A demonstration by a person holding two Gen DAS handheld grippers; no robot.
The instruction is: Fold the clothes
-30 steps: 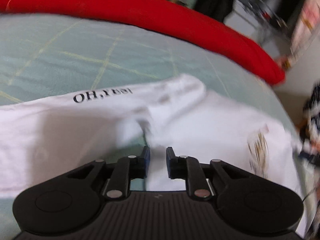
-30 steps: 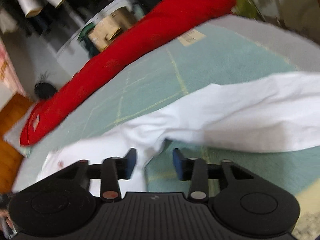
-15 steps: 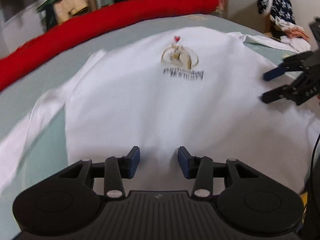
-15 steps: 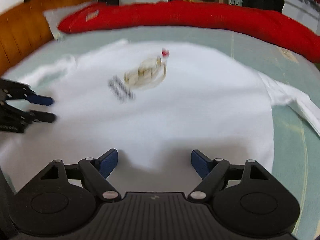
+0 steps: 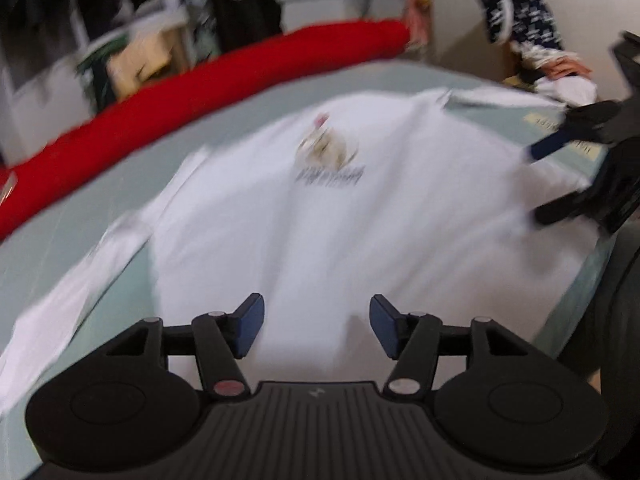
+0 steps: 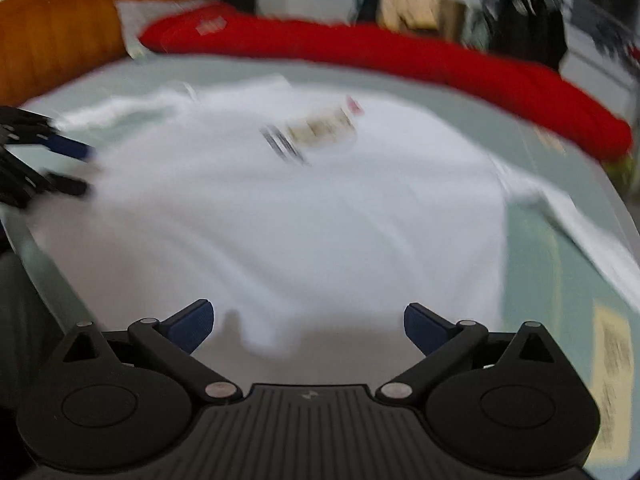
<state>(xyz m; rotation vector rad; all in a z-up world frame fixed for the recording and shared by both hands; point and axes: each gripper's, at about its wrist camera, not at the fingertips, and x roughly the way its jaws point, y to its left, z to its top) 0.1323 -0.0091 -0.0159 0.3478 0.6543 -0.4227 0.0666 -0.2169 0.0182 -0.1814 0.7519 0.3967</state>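
A white T-shirt (image 5: 340,220) (image 6: 280,208) with a small printed logo (image 5: 328,156) (image 6: 316,128) lies spread flat on a pale green bed. My left gripper (image 5: 316,326) hovers over the shirt's near hem; its jaws are opening and nothing is between them. My right gripper (image 6: 308,326) hangs over the near hem too, jaws opening wide with nothing between them. Each gripper shows in the other's view: the right gripper (image 5: 536,184) at the right edge, the left gripper (image 6: 80,170) at the left edge. Both views are blurred.
A long red bolster (image 5: 180,92) (image 6: 400,60) runs along the far side of the bed. A wooden headboard (image 6: 60,28) stands at far left in the right wrist view. A pile of patterned clothes (image 5: 520,20) sits beyond the bed. Shelves and clutter fill the background.
Both grippers let go of the white cloth, swung round to face the spread shirt from its hem side, and their jaws have widened steadily.
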